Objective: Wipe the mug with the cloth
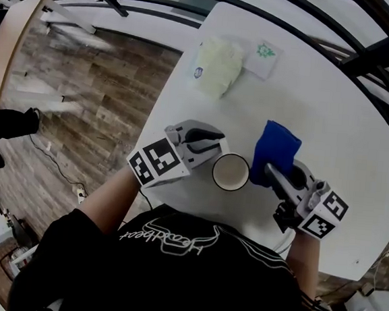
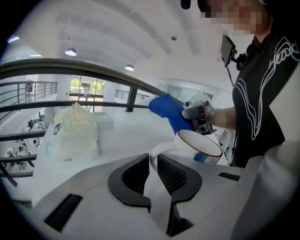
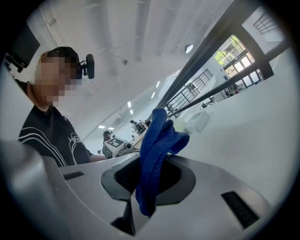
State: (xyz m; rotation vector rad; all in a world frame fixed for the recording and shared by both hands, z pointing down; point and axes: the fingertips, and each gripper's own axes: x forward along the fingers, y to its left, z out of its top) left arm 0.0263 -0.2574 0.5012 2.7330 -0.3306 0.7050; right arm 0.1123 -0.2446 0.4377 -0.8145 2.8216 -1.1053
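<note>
Head view: white table (image 1: 335,96) w/ mug (image 1: 230,171), cloth (image 1: 276,148); wood floor (image 1: 99,89) at left.

Blue cloth (image 3: 157,150) upright between the tight jaws of the right tool (image 3: 150,177), white table (image 3: 248,140) beyond.

White mug (image 1: 230,171) beside blue cloth (image 1: 275,148)

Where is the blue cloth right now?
In the head view, the blue cloth is on the right side, pinched between the fingers of the right gripper, just right of the white mug and over the white table.
</note>
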